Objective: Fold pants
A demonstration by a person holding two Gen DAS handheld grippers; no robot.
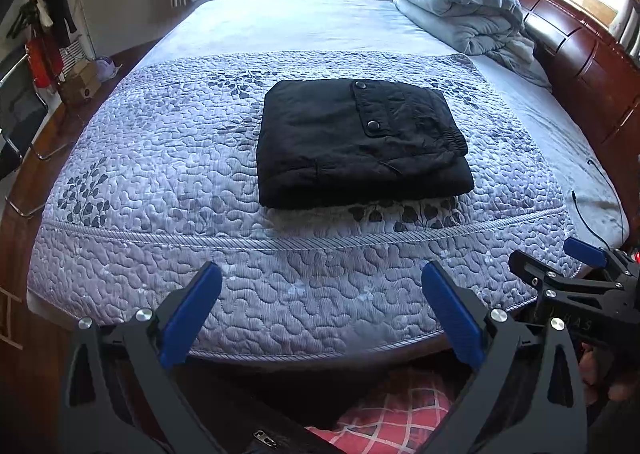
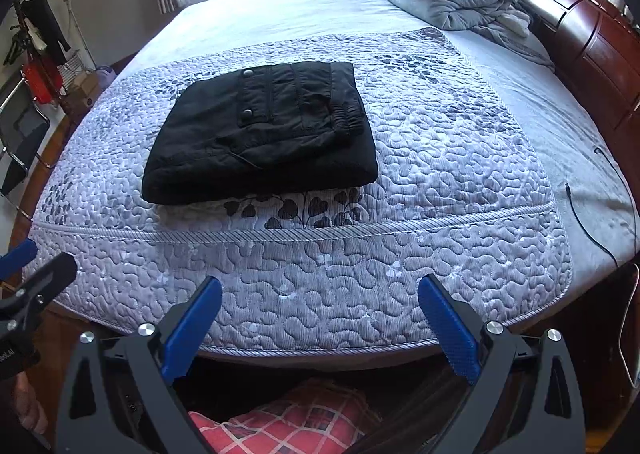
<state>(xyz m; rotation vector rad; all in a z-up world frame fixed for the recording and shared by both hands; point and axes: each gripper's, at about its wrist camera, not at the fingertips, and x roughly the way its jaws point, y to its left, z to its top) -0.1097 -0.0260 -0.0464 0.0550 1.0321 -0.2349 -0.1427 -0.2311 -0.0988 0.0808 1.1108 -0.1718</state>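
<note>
Black pants (image 1: 356, 138) lie folded into a compact rectangle on the quilted grey-lilac bedspread (image 1: 160, 174), a pocket flap with two snap buttons on top. They also show in the right wrist view (image 2: 264, 138). My left gripper (image 1: 322, 278) is open and empty, held back above the bed's near edge, well short of the pants. My right gripper (image 2: 320, 290) is open and empty too, likewise over the near edge. The right gripper also shows at the right of the left wrist view (image 1: 560, 262).
A folded grey duvet and pillow (image 1: 456, 2) sit at the far right by the red wooden headboard (image 1: 580, 50). A black cable (image 1: 600, 190) lies on the sheet at the right. A chair and clutter (image 1: 36, 66) stand left of the bed.
</note>
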